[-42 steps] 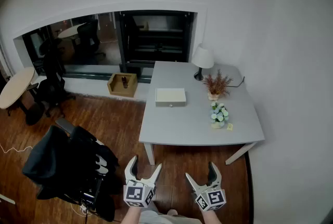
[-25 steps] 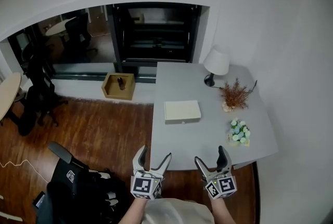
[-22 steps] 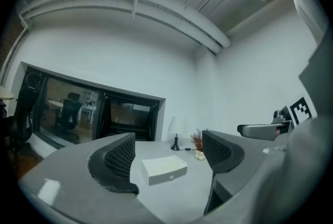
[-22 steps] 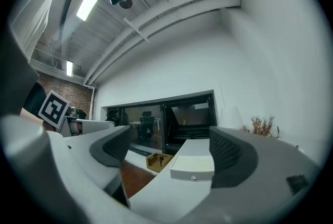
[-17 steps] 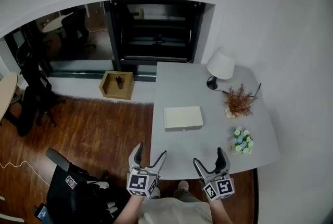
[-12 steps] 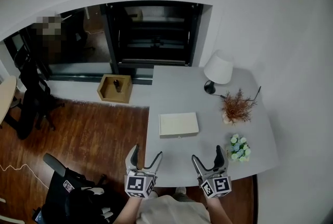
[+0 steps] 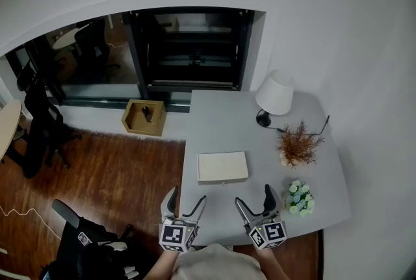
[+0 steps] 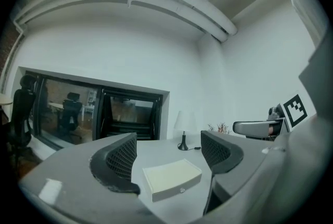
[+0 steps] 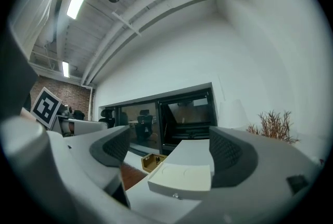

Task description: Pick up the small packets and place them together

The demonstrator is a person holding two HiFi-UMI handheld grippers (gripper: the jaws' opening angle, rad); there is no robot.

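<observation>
head view: left gripper (image 7: 186, 197) and right gripper (image 7: 253, 197) are held level at the near edge of the grey table (image 7: 221, 119), each with jaws spread and nothing in them. the left jaws have just eased in a touch, with nothing between them. the cream box (image 7: 223, 166) lies flat just beyond both grippers, touched by neither. white lamp (image 7: 273, 93) and dried plant (image 7: 299, 145) stand beyond the box to its right. a flower bunch (image 7: 299, 197) sits right of the box, nearer the person. a wooden tray (image 7: 143, 117) sits on the floor beyond the box to its left. no small packets can be made out.

left gripper view: the jaws stand wide. the box (image 8: 171, 176) shows in the gap but lies farther on, untouched. a small knob is on its front face.

right gripper view: jaws wide and empty. the box (image 9: 182, 176) lies ahead in the gap, knob toward the gripper.

step, as i judge it: approach only, no pick begun. the packets show in no view. the knob suggests a drawer, so they may be inside, but that is a guess. the next move calls for finding them, perhaps steadying the box and pulling the knob.

writing: none readable. there are only square markers on the gripper cubes, and no label on the box.
</observation>
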